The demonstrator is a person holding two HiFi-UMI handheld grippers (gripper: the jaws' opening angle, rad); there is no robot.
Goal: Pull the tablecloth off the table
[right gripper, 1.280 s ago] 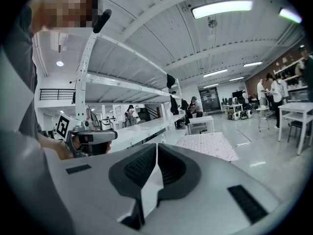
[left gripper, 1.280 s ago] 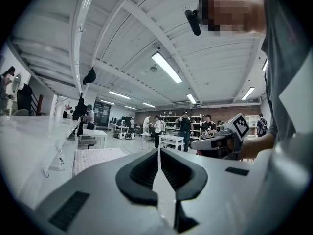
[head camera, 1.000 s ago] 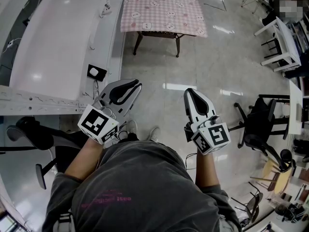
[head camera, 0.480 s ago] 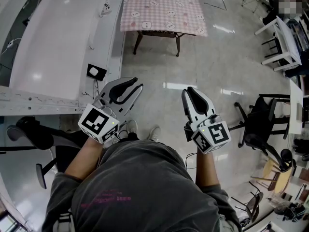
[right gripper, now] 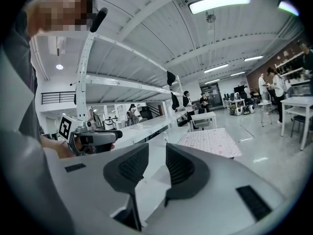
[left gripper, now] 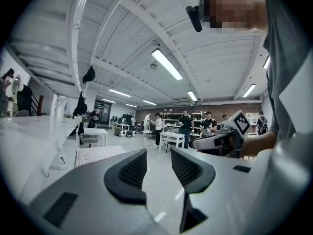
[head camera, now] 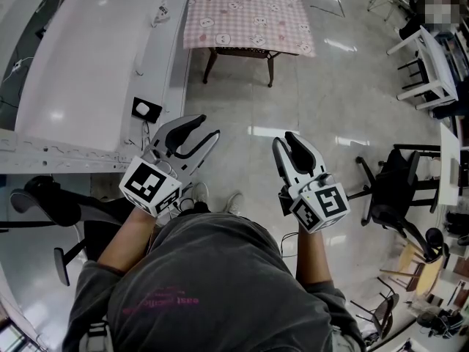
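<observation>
A pink checked tablecloth covers a small dark-legged table at the top of the head view, well ahead of both grippers. It also shows low in the left gripper view, tablecloth, and in the right gripper view, tablecloth. My left gripper is held in front of the person's body, open, with nothing between its jaws. My right gripper hangs beside it, also open and empty. Both are far from the cloth and point towards it over shiny floor.
A long white workbench runs along the left. White tables and chairs stand at the right, with a black chair nearer. Another black chair is at the left. Several people stand far back in the hall.
Both grippers' jaws were shut together earlier and now stand apart. The hands have hardly shifted; the tablecloth has not moved.
</observation>
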